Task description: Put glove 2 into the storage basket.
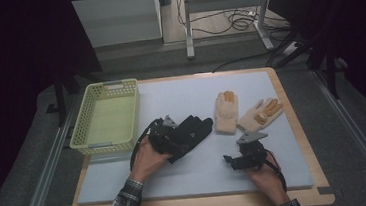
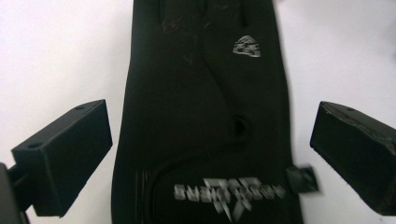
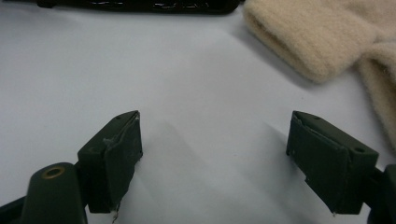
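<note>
Left gripper poised over a limp black glove, ready to take it.

The table (image 1: 293, 123) carries one yellow basket (image 1: 107, 117) at its left edge, one black glove (image 2: 205, 116) lying flat mid-table, and two cream gloves (image 1: 226, 112) to its right. The black one looks light, soft and floppy, perhaps slightly slick; the cuff seems the best place to pinch. Left gripper (image 2: 210, 154) straddles it, jaws apart, not pressing. Right gripper (image 3: 215, 154) hovers over bare table, jaws wide, holding nothing.

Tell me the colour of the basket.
Pale yellow-green; the basket shows best in the high view, left of the mat.
</note>
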`<state>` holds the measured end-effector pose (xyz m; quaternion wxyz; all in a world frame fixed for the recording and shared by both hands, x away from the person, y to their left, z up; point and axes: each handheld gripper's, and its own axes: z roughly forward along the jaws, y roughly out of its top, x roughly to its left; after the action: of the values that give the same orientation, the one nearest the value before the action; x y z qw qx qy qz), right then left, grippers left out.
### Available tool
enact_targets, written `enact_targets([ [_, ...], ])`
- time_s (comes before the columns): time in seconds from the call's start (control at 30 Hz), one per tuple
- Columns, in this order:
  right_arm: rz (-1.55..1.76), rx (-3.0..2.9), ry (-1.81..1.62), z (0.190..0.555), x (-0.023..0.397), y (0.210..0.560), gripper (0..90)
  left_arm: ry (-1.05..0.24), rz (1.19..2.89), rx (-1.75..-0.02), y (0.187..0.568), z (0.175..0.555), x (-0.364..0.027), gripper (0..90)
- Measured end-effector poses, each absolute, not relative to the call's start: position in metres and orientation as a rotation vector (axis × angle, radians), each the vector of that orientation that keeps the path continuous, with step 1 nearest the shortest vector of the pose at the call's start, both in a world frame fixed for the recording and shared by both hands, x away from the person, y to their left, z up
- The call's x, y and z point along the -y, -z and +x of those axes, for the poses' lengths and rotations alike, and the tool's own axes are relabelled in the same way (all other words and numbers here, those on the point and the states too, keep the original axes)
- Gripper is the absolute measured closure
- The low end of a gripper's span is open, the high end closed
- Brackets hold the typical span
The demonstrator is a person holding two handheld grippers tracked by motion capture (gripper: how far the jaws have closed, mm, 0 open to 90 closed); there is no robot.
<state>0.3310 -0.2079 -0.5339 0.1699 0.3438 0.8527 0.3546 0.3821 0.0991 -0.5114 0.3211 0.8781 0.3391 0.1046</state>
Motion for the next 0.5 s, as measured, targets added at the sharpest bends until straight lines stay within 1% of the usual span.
enact_targets([
  [0.13, 0.976, -2.423, -1.007, 0.331, 0.208, 0.534, 17.8, -0.283, 2.329, -0.915, 0.521, 0.392, -0.097, 0.0],
  [0.2, 0.977, -2.423, -1.008, 0.331, 0.208, 0.534, 17.8, -0.202, 2.323, -0.91, 0.529, 0.397, -0.097, 0.0],
  [0.23, 0.977, -2.423, -1.008, 0.331, 0.208, 0.534, 17.8, -0.202, 2.323, -0.91, 0.529, 0.397, -0.097, 0.0],
  [0.27, 0.977, -2.424, -1.008, 0.331, 0.208, 0.534, 17.8, -0.174, 2.332, -0.885, 0.531, 0.394, -0.095, 0.0],
  [0.3, 0.977, -2.424, -1.008, 0.331, 0.208, 0.534, 17.8, -0.174, 2.332, -0.885, 0.531, 0.394, -0.095, 0.0],
  [0.4, 0.976, -2.423, -1.009, 0.331, 0.208, 0.534, 17.8, -0.233, 2.408, -0.822, 0.532, 0.387, -0.087, 0.0],
  [0.5, 0.976, -2.423, -1.008, 0.331, 0.208, 0.534, 17.8, -0.258, 2.43, -0.826, 0.532, 0.385, -0.083, 0.0],
])
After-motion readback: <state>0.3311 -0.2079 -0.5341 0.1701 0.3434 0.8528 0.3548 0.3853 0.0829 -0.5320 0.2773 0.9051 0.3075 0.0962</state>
